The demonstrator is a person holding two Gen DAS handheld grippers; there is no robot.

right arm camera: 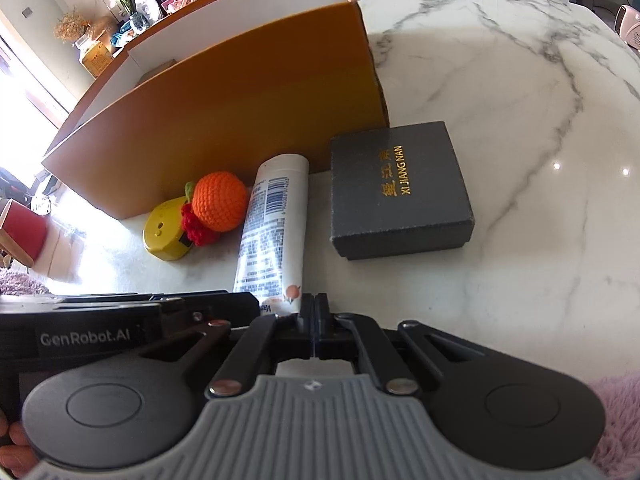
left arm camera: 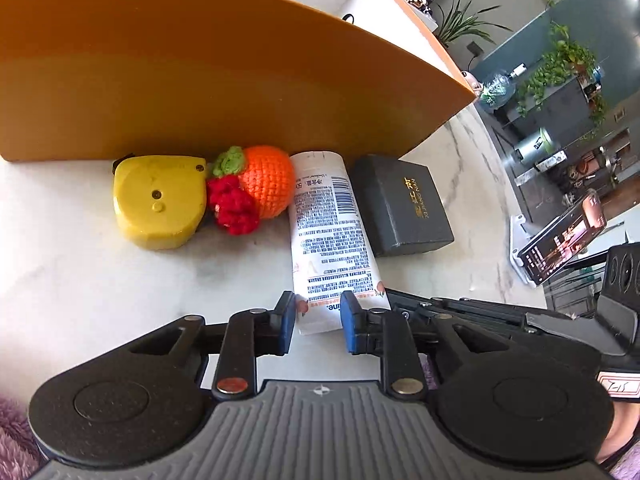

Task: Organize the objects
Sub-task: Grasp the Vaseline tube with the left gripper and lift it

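A white lotion tube (left arm camera: 332, 236) lies on the marble table, its crimped end between the blue pads of my left gripper (left arm camera: 318, 320), which is shut on it. The tube also shows in the right wrist view (right arm camera: 276, 232). Left of it sit a crocheted orange with red berries (left arm camera: 256, 190) and a yellow tape measure (left arm camera: 160, 200). Right of it is a dark grey box (left arm camera: 400, 204) with gold lettering, also in the right wrist view (right arm camera: 400, 192). My right gripper (right arm camera: 315, 316) is shut and empty, just right of the tube's near end.
An orange box (left arm camera: 200, 80) with white inner walls stands behind the row of objects and shows in the right wrist view (right arm camera: 240, 92). A phone on a stand (left arm camera: 560, 240) is at the table's right edge. The marble table (right arm camera: 520, 120) extends to the right.
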